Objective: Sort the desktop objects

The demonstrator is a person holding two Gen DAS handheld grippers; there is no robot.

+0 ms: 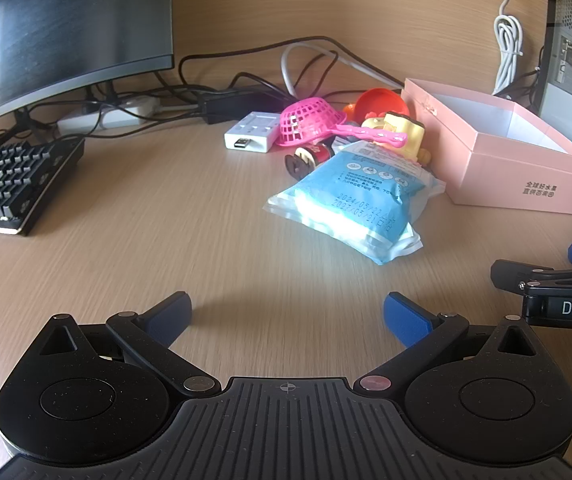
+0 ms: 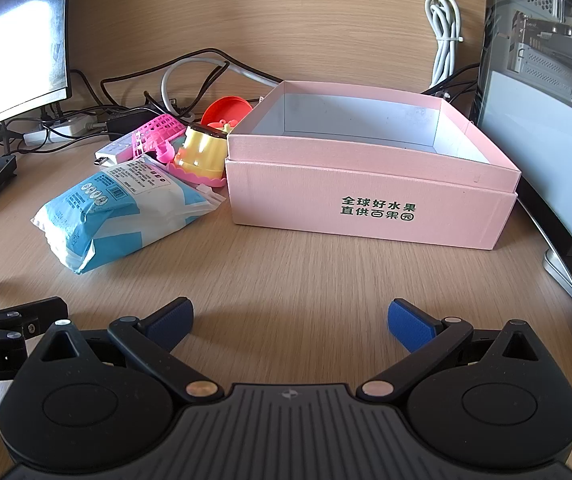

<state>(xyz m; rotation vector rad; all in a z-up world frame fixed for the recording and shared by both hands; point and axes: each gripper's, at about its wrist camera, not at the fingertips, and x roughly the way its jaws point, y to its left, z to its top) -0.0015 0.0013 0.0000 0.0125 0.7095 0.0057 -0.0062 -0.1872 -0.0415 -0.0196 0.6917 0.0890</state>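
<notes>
Both spread and empty: my left hand-held gripper (image 1: 288,312) and right hand-held gripper (image 2: 290,318). I'd pinch the blue-and-white plastic pouch (image 1: 350,200) at 12 o'clock across its narrow side, then drop it in the open pink cardboard box (image 2: 370,216).

Office desk: monitor (image 1: 65,28), keyboard (image 1: 9,184)

My left black two-finger gripper with blue pads (image 1: 288,314) hangs tilted downward, jaws spread wide with nothing between them. Just beside it, my right black gripper with blue pads (image 2: 290,320) matches that pose, wide apart and empty too.
</notes>
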